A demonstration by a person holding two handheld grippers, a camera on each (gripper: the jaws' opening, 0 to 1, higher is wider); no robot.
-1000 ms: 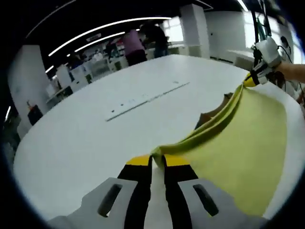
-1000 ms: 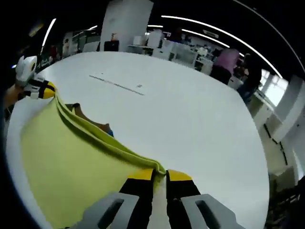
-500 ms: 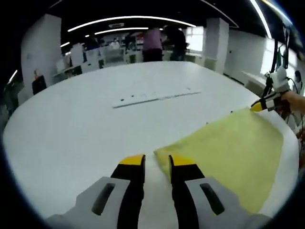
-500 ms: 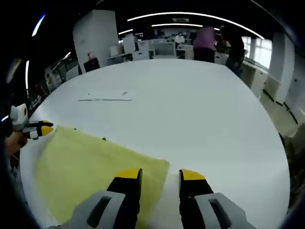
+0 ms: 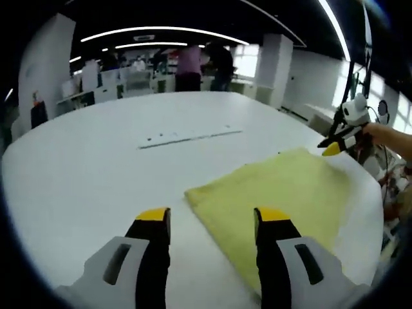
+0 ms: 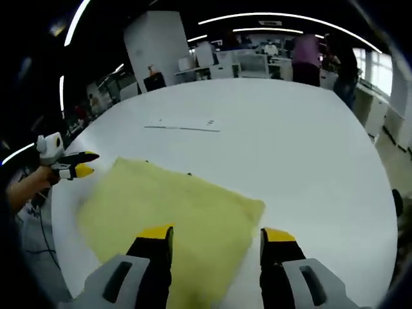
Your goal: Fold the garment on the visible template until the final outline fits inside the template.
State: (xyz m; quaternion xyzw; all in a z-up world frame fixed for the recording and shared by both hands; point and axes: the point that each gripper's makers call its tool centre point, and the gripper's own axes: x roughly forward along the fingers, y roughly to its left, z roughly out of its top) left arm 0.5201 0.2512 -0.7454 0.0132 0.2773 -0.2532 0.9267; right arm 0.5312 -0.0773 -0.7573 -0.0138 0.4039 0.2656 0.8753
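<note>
Left gripper view, soft yellow garment (image 5: 277, 193) folded flat on smooth white table (image 5: 96, 167), both grippers (image 5: 211, 219) (image 6: 217, 235) spread, empty.

The left gripper (image 5: 211, 217) has its jaws spread wide above a white table (image 5: 84, 174). A yellow garment (image 5: 277, 193) lies flat on the table, one corner between the jaw tips and touching neither. The right gripper (image 5: 335, 145) hovers at the far corner, jaws apart. A white strip (image 5: 190, 137) lies beyond.
</note>
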